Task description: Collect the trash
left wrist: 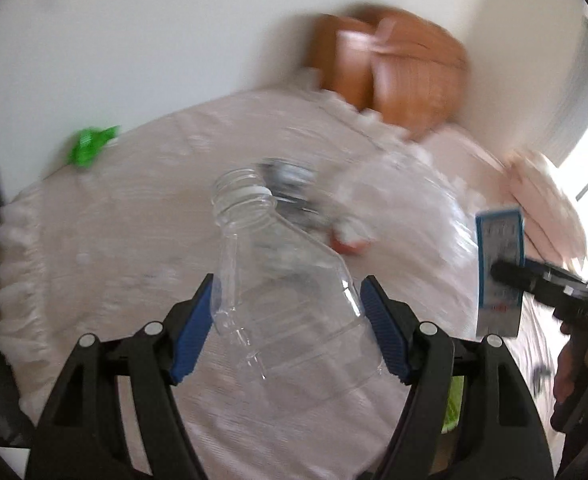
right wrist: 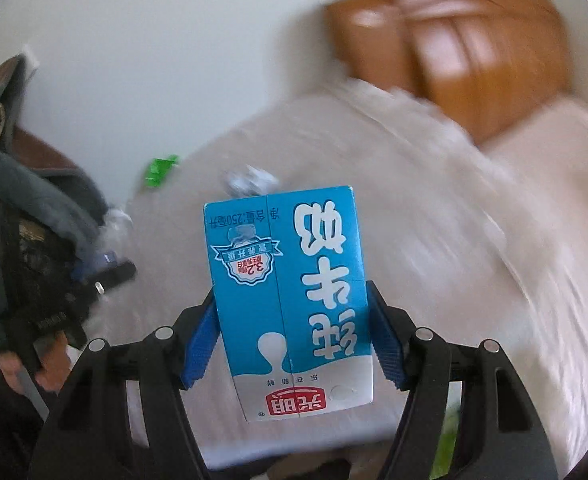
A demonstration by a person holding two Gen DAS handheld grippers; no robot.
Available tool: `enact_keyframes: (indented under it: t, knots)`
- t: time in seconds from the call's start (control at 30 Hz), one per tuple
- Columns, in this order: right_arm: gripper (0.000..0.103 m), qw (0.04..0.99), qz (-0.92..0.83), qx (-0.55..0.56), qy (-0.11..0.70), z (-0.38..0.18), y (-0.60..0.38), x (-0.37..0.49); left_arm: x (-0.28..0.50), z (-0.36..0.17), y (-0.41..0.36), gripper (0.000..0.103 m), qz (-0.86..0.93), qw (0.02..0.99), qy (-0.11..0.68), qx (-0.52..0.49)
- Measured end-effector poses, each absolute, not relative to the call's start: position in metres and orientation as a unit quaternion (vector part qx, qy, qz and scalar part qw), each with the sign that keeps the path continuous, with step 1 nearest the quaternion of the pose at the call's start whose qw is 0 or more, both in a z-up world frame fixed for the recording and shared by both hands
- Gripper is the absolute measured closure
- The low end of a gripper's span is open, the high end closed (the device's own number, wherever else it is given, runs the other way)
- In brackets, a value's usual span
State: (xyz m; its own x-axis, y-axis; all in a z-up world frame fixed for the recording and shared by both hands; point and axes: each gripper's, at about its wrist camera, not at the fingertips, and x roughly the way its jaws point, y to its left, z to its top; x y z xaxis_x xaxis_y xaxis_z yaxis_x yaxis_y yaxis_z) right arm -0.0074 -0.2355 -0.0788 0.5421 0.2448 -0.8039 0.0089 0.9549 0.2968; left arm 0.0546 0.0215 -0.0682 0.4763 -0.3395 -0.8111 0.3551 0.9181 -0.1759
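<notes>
My left gripper point(left wrist: 288, 292) is shut on a clear empty plastic bottle point(left wrist: 282, 276) with its open neck pointing away, held above a pale pink bed point(left wrist: 134, 264). My right gripper point(right wrist: 290, 292) is shut on a blue and white milk carton point(right wrist: 290, 300), upside down; the carton also shows in the left wrist view point(left wrist: 500, 272) at the right. A green wrapper point(left wrist: 90, 146) lies at the bed's far left edge, and it shows in the right wrist view point(right wrist: 159, 170). A crumpled silvery wrapper point(right wrist: 250, 182) lies on the bed beyond the carton. A red and white scrap point(left wrist: 350, 240) lies past the bottle.
A brown wooden headboard point(left wrist: 398, 76) stands against the white wall at the far end, with pink pillows point(left wrist: 542, 196) at the right. A grey backpack point(right wrist: 22, 208) and brown furniture sit left of the bed. Both views are motion-blurred.
</notes>
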Motion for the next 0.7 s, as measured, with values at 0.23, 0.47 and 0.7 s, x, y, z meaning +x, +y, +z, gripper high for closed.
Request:
enact_keyframes:
  t: [0.23, 0.47, 0.7]
  knots:
    - [0.035, 0.86, -0.04, 0.217, 0.461, -0.091, -0.293, -0.121, 0.003, -0.065, -0.055, 0.033, -0.305, 0.828, 0.466, 0.063]
    - [0.035, 0.863, -0.107, 0.27, 0.412, -0.086, -0.328, -0.191, -0.043, -0.063, -0.12, 0.033, -0.377, 0.797, 0.457, 0.116]
    - [0.035, 0.853, -0.177, 0.303, 0.387, -0.088, -0.378, -0.268, -0.098, -0.075, -0.21, 0.033, -0.444, 0.755, 0.452, 0.168]
